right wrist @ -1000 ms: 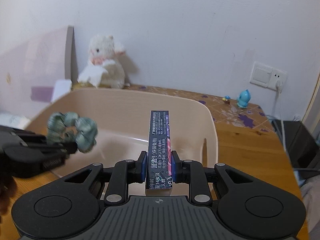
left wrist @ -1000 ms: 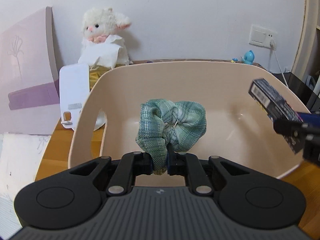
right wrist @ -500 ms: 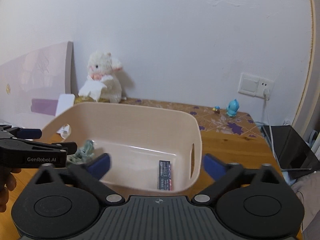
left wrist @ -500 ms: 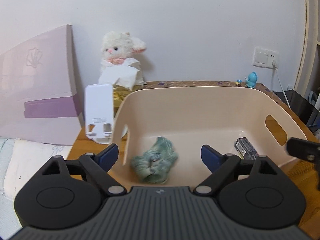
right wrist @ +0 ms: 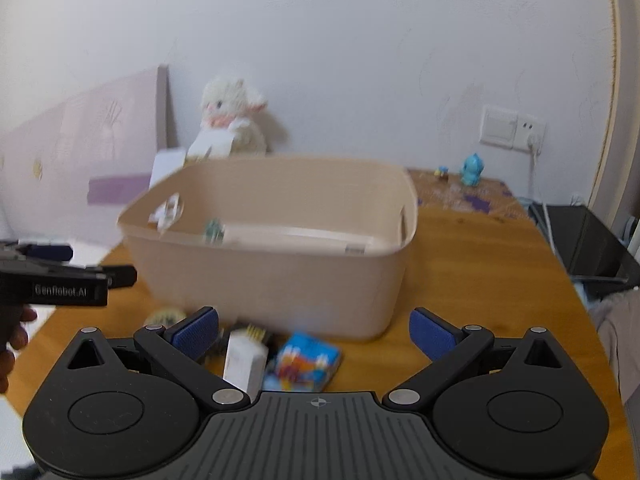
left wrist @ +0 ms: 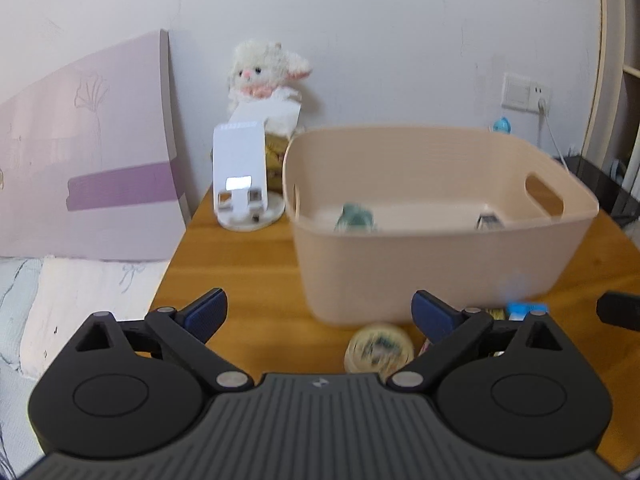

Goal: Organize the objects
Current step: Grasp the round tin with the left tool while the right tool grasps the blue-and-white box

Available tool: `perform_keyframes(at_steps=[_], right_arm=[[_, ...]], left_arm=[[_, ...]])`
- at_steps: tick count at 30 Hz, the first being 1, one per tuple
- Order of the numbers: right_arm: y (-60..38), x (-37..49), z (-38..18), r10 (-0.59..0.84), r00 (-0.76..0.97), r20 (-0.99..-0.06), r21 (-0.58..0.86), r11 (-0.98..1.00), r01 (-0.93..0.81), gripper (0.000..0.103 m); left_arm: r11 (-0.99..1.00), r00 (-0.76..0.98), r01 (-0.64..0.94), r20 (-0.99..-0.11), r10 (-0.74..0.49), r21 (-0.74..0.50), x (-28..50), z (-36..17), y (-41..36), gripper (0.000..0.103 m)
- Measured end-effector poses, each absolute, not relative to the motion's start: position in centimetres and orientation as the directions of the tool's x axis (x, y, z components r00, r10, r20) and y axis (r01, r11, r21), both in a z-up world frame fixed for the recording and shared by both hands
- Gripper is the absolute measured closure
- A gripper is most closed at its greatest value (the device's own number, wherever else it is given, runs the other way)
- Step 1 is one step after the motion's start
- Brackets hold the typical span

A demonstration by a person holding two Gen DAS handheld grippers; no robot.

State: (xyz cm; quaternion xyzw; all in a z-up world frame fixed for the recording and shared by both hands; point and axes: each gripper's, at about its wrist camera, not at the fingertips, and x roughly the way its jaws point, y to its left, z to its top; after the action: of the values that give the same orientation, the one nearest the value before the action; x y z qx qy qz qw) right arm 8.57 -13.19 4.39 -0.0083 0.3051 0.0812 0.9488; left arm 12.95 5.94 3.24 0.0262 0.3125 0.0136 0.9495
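Fingers (left wrist: 206, 312) of the left gripper (left wrist: 320, 312) spread wide and empty above the wooden table (left wrist: 248, 280), short of the beige bin (left wrist: 432, 264); inside the bin lie a green scrunchie (left wrist: 354, 218) at left and a dark box (left wrist: 489, 221) at right; a round tin (left wrist: 378, 350) sits on the table just before the bin. Right view: fingers (right wrist: 432, 336) of the right gripper (right wrist: 314, 334) likewise spread and empty, over a white pack (right wrist: 244, 360) and a blue packet (right wrist: 306, 362) lying near the bin's front wall; the bin stands beyond them.
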Motion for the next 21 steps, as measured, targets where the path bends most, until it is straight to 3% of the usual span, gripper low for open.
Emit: perform_keyframes(at_steps=[9, 21], right_arm=[[-12.5, 6.8, -0.9, 0.177, 0.735, -0.654, 0.046, 0.98, -0.196, 0.0], [-10.9, 6.6, -5.2, 0.167, 0.687, -0.707, -0.013, 0.968, -0.249, 0.0]], left_arm=[[0.994, 0.753, 0.027, -0.656, 0.047, 0.102, 11.0, -1.3, 7.2, 0.004], [0.993, 0.737, 0.061, -0.675, 0.024, 0.102, 10.9, -4.5, 7.1, 0.004]])
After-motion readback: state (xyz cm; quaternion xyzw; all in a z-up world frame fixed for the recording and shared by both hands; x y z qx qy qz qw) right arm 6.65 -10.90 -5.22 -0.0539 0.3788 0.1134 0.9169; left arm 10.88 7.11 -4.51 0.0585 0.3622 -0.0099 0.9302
